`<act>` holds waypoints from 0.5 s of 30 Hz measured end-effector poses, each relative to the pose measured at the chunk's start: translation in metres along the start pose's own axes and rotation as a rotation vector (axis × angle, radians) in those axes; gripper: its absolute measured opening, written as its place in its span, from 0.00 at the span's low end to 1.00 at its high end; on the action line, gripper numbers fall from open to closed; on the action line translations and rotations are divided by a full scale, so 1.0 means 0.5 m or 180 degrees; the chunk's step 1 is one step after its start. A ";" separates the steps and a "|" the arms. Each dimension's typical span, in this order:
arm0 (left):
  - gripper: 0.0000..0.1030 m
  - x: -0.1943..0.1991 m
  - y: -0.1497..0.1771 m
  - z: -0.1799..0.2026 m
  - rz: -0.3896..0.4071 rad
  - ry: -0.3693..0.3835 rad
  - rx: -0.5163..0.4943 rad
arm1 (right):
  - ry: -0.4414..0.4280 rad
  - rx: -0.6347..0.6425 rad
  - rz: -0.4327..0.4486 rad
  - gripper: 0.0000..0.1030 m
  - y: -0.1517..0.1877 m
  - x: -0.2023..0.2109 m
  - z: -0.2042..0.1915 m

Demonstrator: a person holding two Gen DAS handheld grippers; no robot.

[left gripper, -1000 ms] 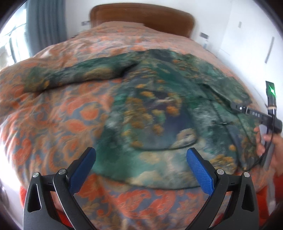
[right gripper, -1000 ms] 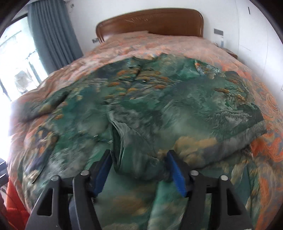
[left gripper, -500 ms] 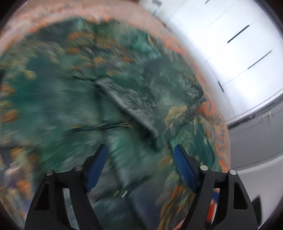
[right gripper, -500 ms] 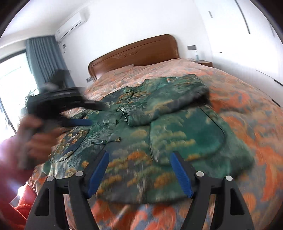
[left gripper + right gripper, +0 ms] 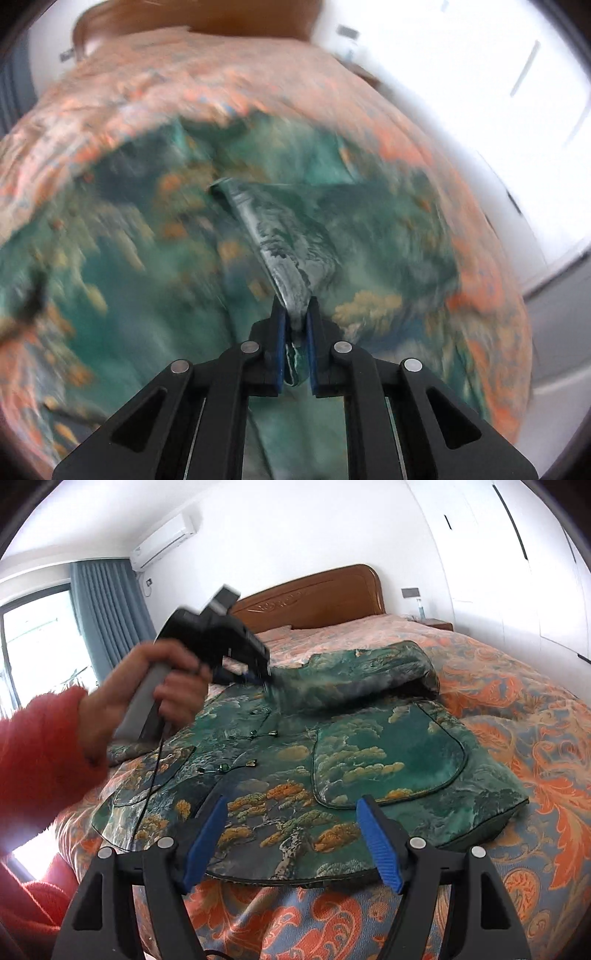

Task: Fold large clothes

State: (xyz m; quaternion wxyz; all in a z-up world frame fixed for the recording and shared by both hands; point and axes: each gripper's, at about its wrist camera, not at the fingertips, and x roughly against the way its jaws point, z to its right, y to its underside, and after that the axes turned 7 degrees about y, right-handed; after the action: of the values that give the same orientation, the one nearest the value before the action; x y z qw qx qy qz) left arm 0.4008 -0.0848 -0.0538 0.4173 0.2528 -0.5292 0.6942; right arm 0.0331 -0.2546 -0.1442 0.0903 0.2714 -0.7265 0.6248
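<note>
A large green jacket with a landscape print lies flat on the bed, front up. Its right sleeve is folded in across the chest. My left gripper is shut on the cuff end of that sleeve and holds it a little above the jacket body. In the right wrist view the left gripper shows in a person's hand, pinching the same sleeve. My right gripper is open over the jacket's near hem, with nothing between its blue pads.
The bed has an orange paisley cover, with a wooden headboard at the far end. A nightstand and white wardrobe doors stand to the right, a blue curtain to the left. A red sleeve fills the left foreground.
The left gripper swung right across the jacket and shut on the folded sleeve. The right gripper drew back to the near hem and its jaws stand a little wider.
</note>
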 end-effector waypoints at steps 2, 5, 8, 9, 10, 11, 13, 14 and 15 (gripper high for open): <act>0.08 -0.007 -0.038 -0.030 0.0097 -0.0145 0.0064 | -0.0020 0.0012 0.0025 0.72 0.001 -0.001 0.003; 0.08 -0.038 -0.054 -0.076 0.0072 -0.0315 0.0155 | -0.0046 -0.0031 -0.0004 0.72 0.004 -0.008 0.012; 0.09 -0.091 -0.041 -0.112 -0.0065 -0.0359 0.0251 | -0.0057 -0.0075 -0.0033 0.72 0.007 -0.011 0.022; 0.09 -0.109 -0.034 -0.119 -0.0097 -0.0397 0.0248 | -0.0053 -0.0095 -0.0039 0.72 0.008 -0.012 0.026; 0.09 -0.122 -0.025 -0.127 -0.0122 -0.0429 0.0241 | -0.0052 -0.0116 -0.0047 0.72 0.008 -0.013 0.030; 0.10 -0.135 -0.015 -0.130 -0.0135 -0.0461 0.0245 | -0.0048 -0.0137 -0.0057 0.72 0.008 -0.015 0.033; 0.15 -0.144 -0.008 -0.136 -0.0152 -0.0498 0.0261 | -0.0044 -0.0187 -0.0090 0.72 0.010 -0.021 0.041; 0.22 -0.150 -0.004 -0.139 -0.0163 -0.0520 0.0261 | -0.0042 -0.0208 -0.0115 0.72 0.011 -0.024 0.044; 0.27 -0.155 0.002 -0.142 -0.0173 -0.0568 0.0257 | -0.0041 -0.0223 -0.0133 0.72 0.011 -0.027 0.046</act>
State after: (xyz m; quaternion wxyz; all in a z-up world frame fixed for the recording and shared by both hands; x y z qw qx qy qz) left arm 0.4472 -0.0421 -0.1378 0.3767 0.3444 -0.5288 0.6781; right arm 0.0463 -0.2723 -0.1600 0.1081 0.2871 -0.7426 0.5953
